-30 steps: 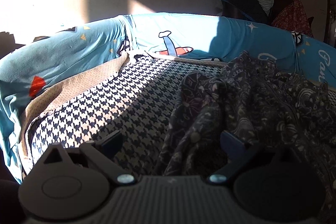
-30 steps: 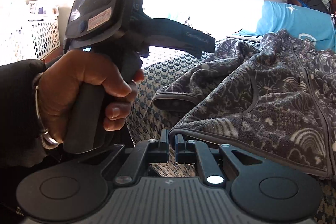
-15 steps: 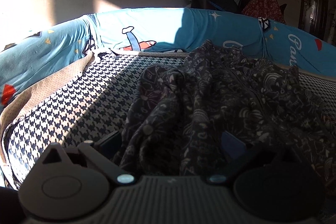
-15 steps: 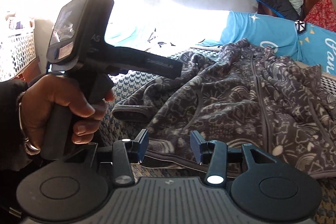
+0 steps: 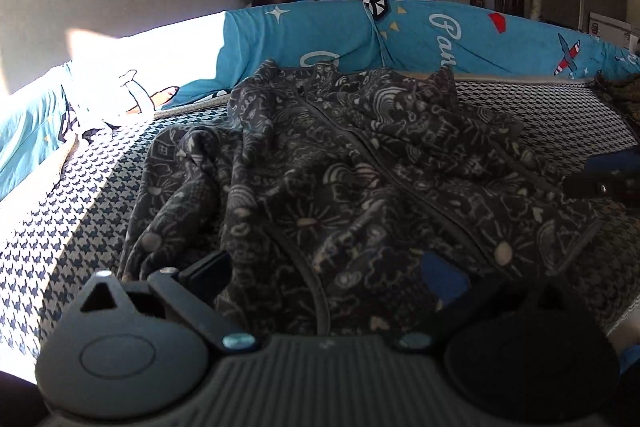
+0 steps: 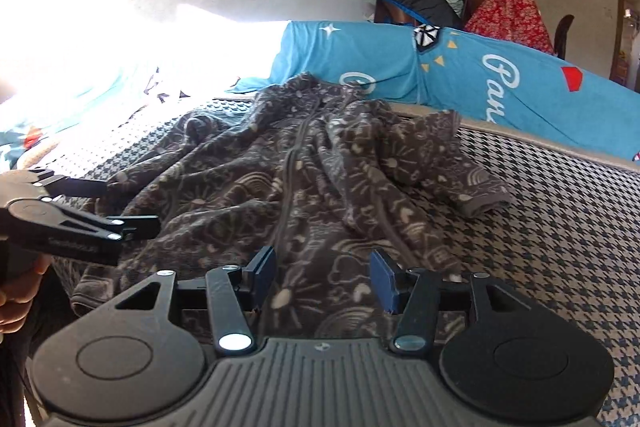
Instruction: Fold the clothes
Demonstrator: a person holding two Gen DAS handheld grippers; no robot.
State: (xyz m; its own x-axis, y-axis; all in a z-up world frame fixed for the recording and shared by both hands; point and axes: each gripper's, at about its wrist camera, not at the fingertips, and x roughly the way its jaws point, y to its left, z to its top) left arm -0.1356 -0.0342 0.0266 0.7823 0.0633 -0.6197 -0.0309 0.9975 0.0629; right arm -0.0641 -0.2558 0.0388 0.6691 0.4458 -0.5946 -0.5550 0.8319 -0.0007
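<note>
1. The left gripper (image 5: 326,273) has swung rightwards across the bed over the last second; where it faced mostly bare houndstooth bedcover (image 5: 60,219) before, it now faces the middle of the fleece jacket (image 5: 360,163). Its jaws stand wide apart, as they did a second ago, and the jacket's near hem bunches up between them, gripped by nothing.
2. The jacket lies rumpled on the bedcover, zip (image 6: 286,187) up and running away from the cameras, collar towards the blue cartoon-print bolster (image 6: 460,71). One sleeve (image 6: 476,187) trails off to the right in the right wrist view, cuff resting on the cover.
3. The right gripper (image 6: 324,277) was pinched shut a second ago and has since opened; its jaws now stand wide apart, low over the near hem and straddling the zip line, holding nothing.
4. My reading: both tools are lining up at the bottom edge, so no fold has started. The cloth still needs flattening, or a firm pinch at both hem corners, before any crease will lie straight.
</note>
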